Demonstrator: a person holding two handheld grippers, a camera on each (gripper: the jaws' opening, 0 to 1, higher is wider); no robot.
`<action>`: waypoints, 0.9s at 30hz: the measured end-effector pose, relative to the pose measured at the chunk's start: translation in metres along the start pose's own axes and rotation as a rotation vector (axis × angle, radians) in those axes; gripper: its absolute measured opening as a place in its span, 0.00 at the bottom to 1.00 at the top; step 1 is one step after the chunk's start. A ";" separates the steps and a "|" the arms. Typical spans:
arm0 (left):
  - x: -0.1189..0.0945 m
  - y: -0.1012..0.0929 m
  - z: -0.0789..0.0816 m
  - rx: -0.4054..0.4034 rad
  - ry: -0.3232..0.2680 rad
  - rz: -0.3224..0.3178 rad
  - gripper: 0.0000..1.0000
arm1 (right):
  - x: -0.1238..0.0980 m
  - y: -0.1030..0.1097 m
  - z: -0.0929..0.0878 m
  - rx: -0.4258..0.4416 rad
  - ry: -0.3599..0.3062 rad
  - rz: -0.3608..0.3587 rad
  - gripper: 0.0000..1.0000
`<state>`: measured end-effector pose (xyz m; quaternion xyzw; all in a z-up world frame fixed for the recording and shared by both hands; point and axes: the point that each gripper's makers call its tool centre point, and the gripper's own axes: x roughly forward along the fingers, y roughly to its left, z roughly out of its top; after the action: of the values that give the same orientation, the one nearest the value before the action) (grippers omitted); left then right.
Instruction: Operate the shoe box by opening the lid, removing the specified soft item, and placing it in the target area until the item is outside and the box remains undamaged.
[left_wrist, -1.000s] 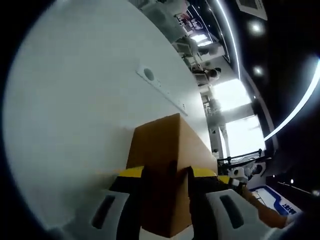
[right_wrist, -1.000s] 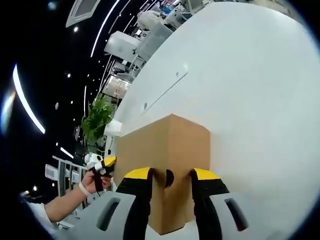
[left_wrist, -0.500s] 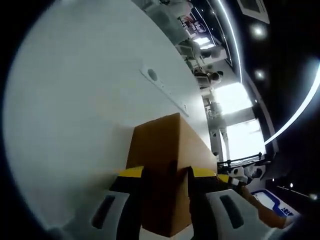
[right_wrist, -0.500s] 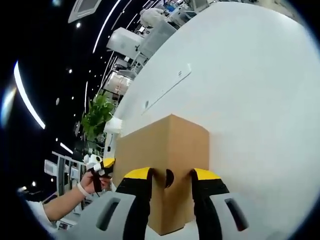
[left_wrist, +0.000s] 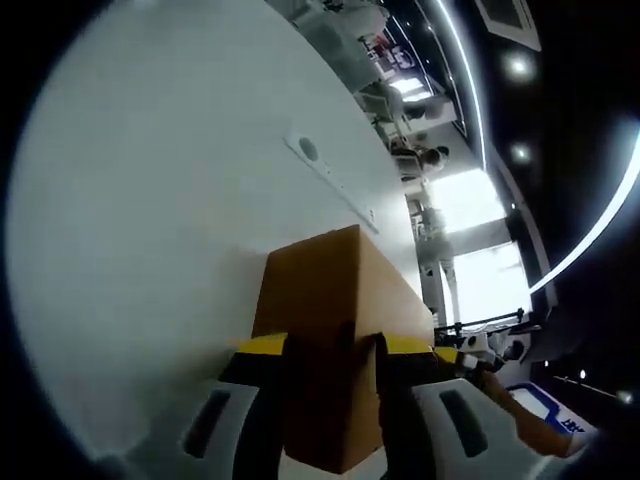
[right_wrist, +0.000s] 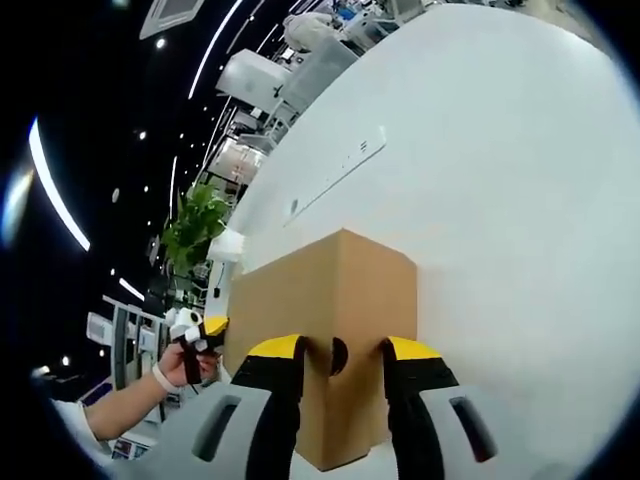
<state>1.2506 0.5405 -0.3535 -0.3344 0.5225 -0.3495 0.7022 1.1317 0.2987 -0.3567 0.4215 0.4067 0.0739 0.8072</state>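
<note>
A brown cardboard shoe box (left_wrist: 320, 280) stands lid-down-shut on the white table (left_wrist: 150, 200). My left gripper (left_wrist: 330, 345) is shut on one end of it, its yellow-tipped jaws pressing the cardboard from both sides. At the far end shows the right gripper (left_wrist: 465, 358), held by a hand in an orange sleeve. In the right gripper view the same box (right_wrist: 300, 290) runs away from me, and my right gripper (right_wrist: 340, 350) is shut on its near end around a small round hole. The left gripper (right_wrist: 195, 335) shows at the box's far end in a hand. The box's inside is hidden.
A long cable slot (left_wrist: 325, 175) is set into the table beyond the box, also seen as a strip (right_wrist: 335, 175) in the white table (right_wrist: 500, 200). A green plant (right_wrist: 195, 235) and desks stand past the table's edge. A person (left_wrist: 425, 150) stands far off.
Both views have shifted very slightly with the hands. The box and both grips on it look the same.
</note>
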 end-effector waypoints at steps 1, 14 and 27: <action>0.000 0.000 -0.001 0.000 0.002 -0.001 0.33 | 0.000 -0.001 0.000 -0.001 0.000 0.000 0.31; -0.009 -0.017 -0.024 -0.004 0.007 0.000 0.33 | 0.001 0.002 0.000 -0.008 0.005 -0.001 0.31; -0.009 -0.012 -0.019 -0.006 0.005 0.002 0.33 | 0.001 0.002 0.000 -0.016 0.003 -0.004 0.31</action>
<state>1.2290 0.5402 -0.3436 -0.3350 0.5257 -0.3479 0.7003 1.1329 0.3010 -0.3558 0.4141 0.4083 0.0764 0.8099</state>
